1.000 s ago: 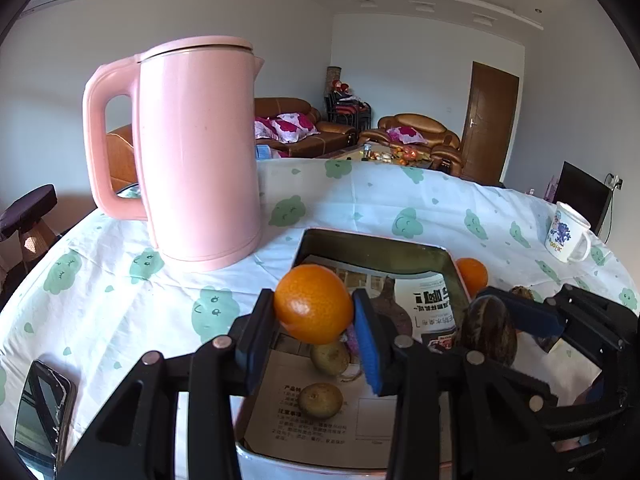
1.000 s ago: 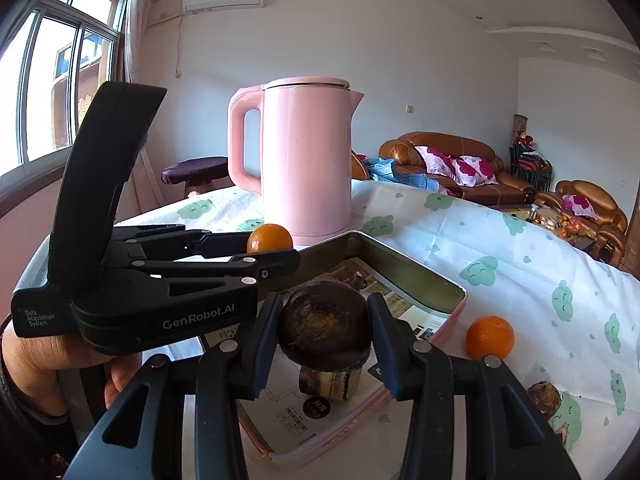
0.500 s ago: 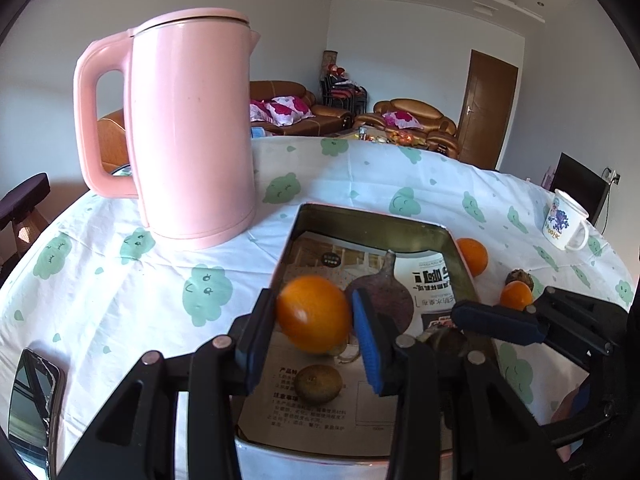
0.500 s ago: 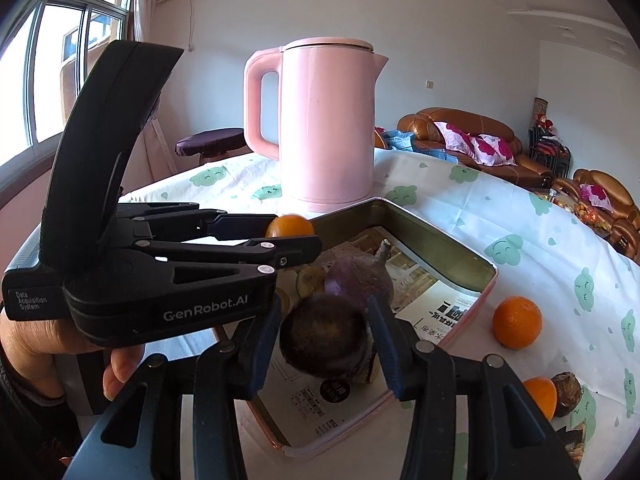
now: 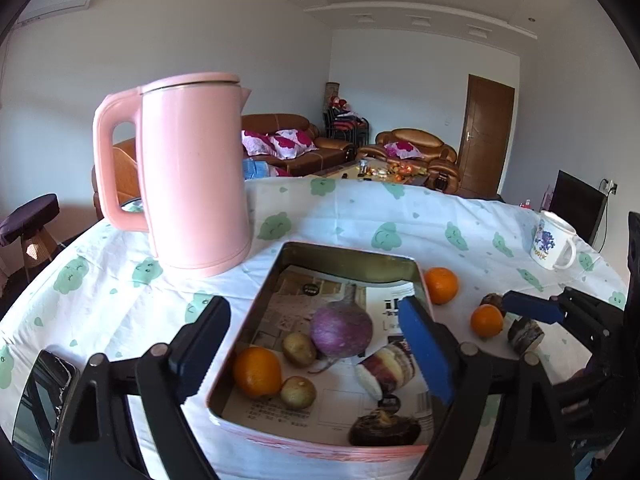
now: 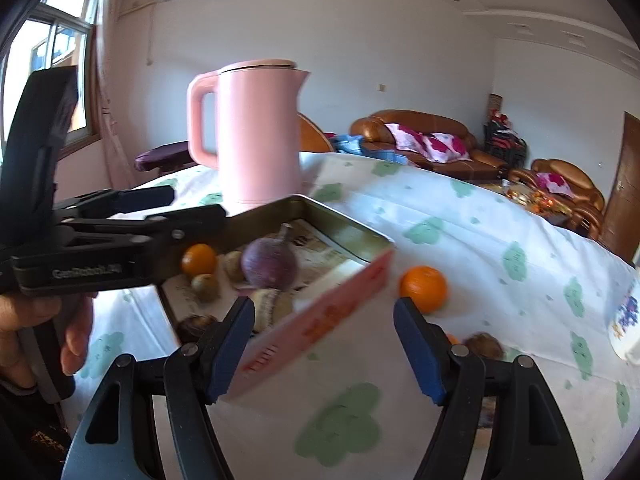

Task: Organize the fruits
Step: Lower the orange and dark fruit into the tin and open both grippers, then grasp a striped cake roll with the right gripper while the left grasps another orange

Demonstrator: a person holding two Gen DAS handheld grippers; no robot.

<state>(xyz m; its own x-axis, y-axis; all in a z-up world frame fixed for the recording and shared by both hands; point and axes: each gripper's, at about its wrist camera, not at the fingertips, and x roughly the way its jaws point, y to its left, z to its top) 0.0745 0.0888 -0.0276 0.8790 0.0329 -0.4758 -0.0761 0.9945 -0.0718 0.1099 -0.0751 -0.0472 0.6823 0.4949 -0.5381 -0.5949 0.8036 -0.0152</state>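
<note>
Both claws (image 5: 316,354) (image 6: 324,346) opening empty over rectangular metal tin (image 5: 344,254).

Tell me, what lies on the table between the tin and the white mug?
In the left wrist view, one orange lies beside the tin; from there to the mug, only tablecloth.

1. Left wrist view looks forward and down, close over the tin tray (image 5: 344,254) — pink kettle (image 5: 192,176) behind it.
2. Right wrist view sits further right, facing across the tray's (image 6: 340,226) corner.
3. Both share tray, kettle (image 6: 260,132), sofas.
</note>
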